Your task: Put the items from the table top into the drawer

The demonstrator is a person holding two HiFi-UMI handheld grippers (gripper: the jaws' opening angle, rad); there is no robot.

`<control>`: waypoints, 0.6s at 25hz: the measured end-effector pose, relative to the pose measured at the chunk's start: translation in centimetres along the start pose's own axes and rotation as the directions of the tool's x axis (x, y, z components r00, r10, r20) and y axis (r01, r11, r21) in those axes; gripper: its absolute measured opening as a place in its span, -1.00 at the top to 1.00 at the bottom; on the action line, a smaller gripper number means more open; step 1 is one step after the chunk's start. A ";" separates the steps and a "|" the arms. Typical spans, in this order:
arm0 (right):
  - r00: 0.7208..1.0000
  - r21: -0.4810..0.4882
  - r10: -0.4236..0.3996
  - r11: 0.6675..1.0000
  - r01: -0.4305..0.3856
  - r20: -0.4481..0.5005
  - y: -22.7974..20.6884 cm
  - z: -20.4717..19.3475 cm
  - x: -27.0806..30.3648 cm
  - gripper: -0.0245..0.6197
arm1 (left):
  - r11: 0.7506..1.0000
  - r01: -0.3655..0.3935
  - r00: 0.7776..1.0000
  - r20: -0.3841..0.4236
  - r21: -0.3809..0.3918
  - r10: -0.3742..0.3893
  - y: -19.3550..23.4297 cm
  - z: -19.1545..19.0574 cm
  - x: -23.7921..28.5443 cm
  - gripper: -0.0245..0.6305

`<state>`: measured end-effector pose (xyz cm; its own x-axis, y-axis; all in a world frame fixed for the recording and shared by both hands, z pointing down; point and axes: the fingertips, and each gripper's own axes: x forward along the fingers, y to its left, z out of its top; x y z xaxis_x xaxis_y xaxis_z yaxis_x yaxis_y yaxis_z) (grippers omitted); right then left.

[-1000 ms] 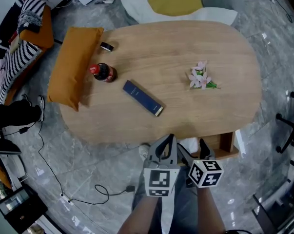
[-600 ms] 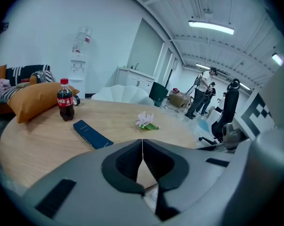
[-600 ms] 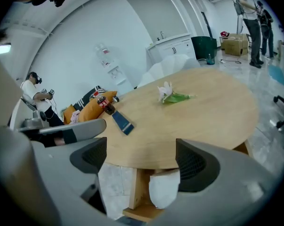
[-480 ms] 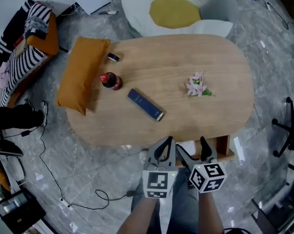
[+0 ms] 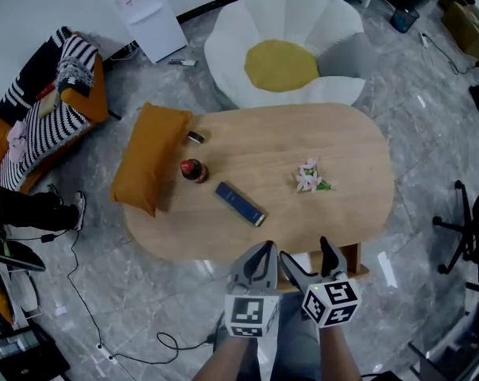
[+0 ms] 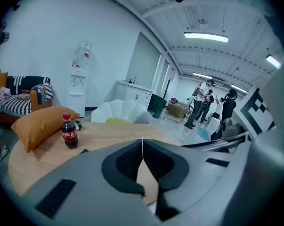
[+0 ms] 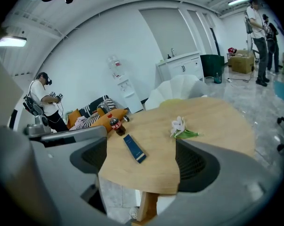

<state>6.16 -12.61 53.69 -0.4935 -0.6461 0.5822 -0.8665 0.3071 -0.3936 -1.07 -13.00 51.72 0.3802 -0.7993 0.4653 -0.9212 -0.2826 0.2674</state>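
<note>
Left gripper fingers closed on nothing — right gripper fingers wide apart — both near the table

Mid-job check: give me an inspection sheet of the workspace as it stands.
Surface: oval wooden table, mostly bare.
Job's things: cola bottle upright; blue box flat; flower sprig; small roll by the cushion; all on the table top.
Clutter: orange cushion overlapping the table's left end.
Grippers: left gripper shut, empty; right gripper open, empty.
Cables: black cable loose on the floor.
Surroundings: white petal seat beyond the table; office chair at right.
</note>
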 end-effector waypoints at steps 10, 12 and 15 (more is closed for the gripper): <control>0.996 -0.127 0.019 0.992 -0.008 0.084 3.5 7.0 -3.6 -0.46 | 1.000 -0.016 0.991 0.133 -0.002 0.016 0.0 8.5 -3.4 0.89; 0.992 -0.163 0.018 0.987 0.002 0.122 4.4 8.9 -4.6 -0.36 | 1.000 -0.007 0.988 0.157 0.009 0.005 -0.6 10.3 -4.0 0.89; 0.984 -0.207 0.023 0.978 0.014 0.177 5.8 11.6 -6.1 -0.16 | 0.999 0.014 0.981 0.194 0.032 -0.020 -1.5 12.7 -5.1 0.89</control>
<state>5.05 -15.01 39.57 -0.4922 -0.7521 0.4382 -0.8703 0.4360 -0.2291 -2.69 -15.21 38.25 0.3750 -0.8813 0.2874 -0.9182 -0.3104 0.2462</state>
